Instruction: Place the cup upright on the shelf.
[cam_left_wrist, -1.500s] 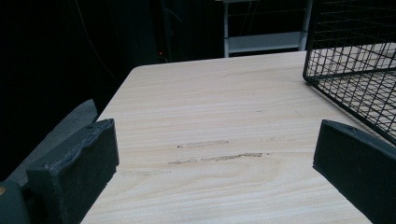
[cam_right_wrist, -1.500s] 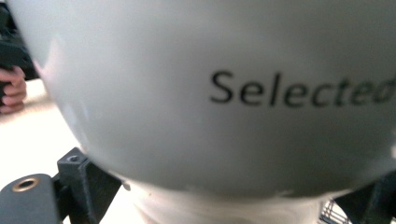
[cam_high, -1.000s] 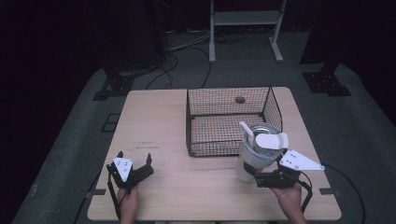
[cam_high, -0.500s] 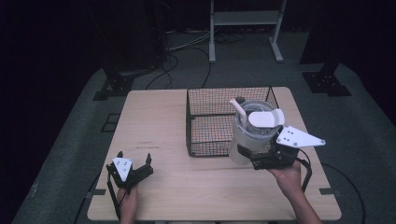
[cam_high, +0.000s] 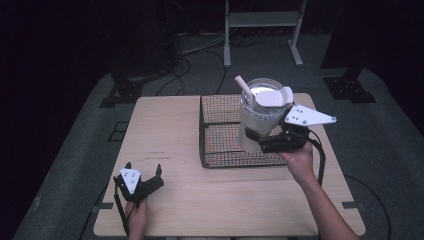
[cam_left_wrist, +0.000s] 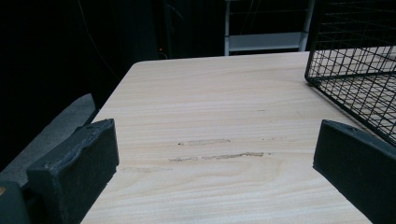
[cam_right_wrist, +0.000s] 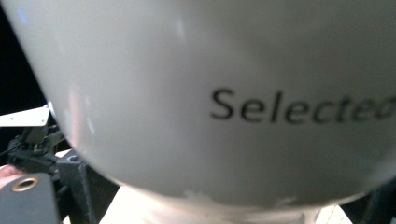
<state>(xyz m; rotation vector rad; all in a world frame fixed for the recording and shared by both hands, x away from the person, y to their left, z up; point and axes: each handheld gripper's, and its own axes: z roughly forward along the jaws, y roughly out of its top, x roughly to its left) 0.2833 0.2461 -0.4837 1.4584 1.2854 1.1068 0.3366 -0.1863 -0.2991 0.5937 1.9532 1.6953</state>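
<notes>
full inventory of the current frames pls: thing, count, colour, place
table: 1, light wood, centre
wire basket: 1, black, far right part of table
cup: 1, translucent white, printed "Selected", held above basket
scoop: 1, white, inside cup, handle sticking out
metal stand: 1, grey, floor beyond table
cables: several, black, floor beyond table
left gripper: 1, black, near left of table, open
right gripper: 1, black, shut on cup
hands: 2, one behind each gripper
</notes>
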